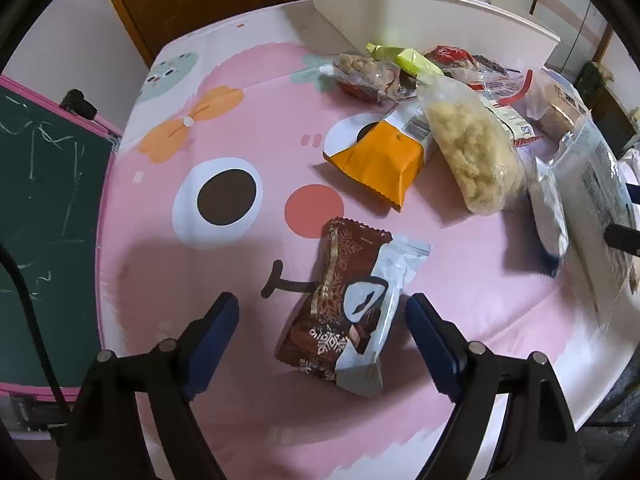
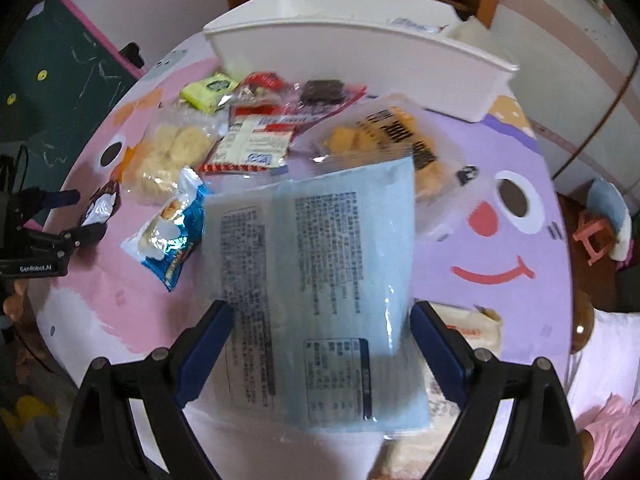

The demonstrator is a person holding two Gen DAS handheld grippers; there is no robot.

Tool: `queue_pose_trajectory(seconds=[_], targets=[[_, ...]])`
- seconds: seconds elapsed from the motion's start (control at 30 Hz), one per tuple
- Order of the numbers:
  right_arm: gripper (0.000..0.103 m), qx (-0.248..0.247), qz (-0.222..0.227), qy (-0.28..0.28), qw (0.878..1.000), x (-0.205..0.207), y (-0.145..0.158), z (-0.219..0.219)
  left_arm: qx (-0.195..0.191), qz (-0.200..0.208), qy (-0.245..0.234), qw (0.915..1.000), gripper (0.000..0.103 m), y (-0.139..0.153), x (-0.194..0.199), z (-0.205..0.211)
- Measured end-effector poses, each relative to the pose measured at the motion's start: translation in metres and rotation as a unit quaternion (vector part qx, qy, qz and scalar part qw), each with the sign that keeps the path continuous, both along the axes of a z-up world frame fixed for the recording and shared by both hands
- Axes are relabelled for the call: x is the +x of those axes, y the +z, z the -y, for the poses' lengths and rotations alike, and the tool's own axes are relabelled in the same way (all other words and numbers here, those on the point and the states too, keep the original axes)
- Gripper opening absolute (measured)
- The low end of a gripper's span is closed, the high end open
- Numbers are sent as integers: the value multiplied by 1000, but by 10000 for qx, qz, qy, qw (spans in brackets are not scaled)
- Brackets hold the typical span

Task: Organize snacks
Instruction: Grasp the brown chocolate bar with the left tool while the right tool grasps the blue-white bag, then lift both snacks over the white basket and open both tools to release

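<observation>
Two claws were at work over the round surface (image 1: 152, 240) with its pink and purple cartoon cloth. The left claw (image 1: 322, 316) had its blue-padded fingers spread wide, one on each side of a brown chocolate packet (image 1: 340, 304) that lay flat on the pink half; neither pad touched the wrapper. The right claw (image 2: 322, 322) was also spread wide, with a large pale blue bag (image 2: 320, 288) between its fingers. The bag was blurred, and whether either pad touched it could not be told from this view.

Most of the snacks lay bunched toward the far side: an orange packet (image 1: 380, 160), a clear bag of pale puffs (image 1: 472, 152), a small yellow-green packet (image 1: 412, 60) and a blue foil bag (image 2: 172, 232). Behind them stood a white bin (image 1: 420, 12) near the far edge. Open pink cloth lay left of the chocolate packet, up to the near rim, and the purple half beside the blue bag was mostly bare. A green chalkboard (image 1: 44, 200) stood just off the left edge.
</observation>
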State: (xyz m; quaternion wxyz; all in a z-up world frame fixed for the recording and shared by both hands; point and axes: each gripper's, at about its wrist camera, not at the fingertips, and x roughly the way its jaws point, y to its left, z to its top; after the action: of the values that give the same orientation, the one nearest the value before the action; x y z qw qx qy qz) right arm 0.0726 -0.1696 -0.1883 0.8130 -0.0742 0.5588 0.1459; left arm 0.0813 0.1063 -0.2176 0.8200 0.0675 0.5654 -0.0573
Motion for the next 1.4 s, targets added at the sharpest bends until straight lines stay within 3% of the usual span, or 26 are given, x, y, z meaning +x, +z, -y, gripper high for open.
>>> queue_pose_trajectory(seconds=[0.23, 0.33, 0.37, 0.4, 0.43, 0.5, 0.53, 0.57, 0.7, 0.93, 1.4], targets=[[94, 323, -153, -19, 9994, 8, -7, 3, -300, -40, -8, 9995, 74, -2, 12, 0], [91, 418, -158, 81, 9990, 9, -7, 3, -314, 26, -92, 9995, 58, 1, 13, 6], [86, 420, -129, 124, 9990, 8, -7, 1, -314, 68, -118, 9994, 43, 3, 12, 8], [76, 430, -62, 213, 9988, 7, -5, -2, -309, 69, -104, 9994, 38, 3, 13, 10], [70, 433, -24, 257, 9987, 6, -3, -3, -288, 52, -40, 9996, 37, 4, 14, 13], [48, 476, 48, 237, 9986, 6, 3, -4, -207, 81, 34, 9997, 34, 5, 13, 18], [44, 513, 39, 210, 9985, 7, 4, -3, -149, 115, 61, 9998, 34, 5, 13, 21], [24, 510, 77, 169, 9985, 7, 6, -2, -93, 143, 98, 9998, 33, 5, 12, 23], [8, 467, 175, 258, 9984, 2, 15, -5, -107, 150, 214, 9996, 32, 7, 7, 28], [2, 638, 649, 255, 9955, -11, 51, -2, -256, 496, 353, 9978, 31, 39, -8, 33], [1, 590, 2041, 241, 9769, -11, 160, 11, -299, 1487, -75, 9884, 30, 157, -7, 67]])
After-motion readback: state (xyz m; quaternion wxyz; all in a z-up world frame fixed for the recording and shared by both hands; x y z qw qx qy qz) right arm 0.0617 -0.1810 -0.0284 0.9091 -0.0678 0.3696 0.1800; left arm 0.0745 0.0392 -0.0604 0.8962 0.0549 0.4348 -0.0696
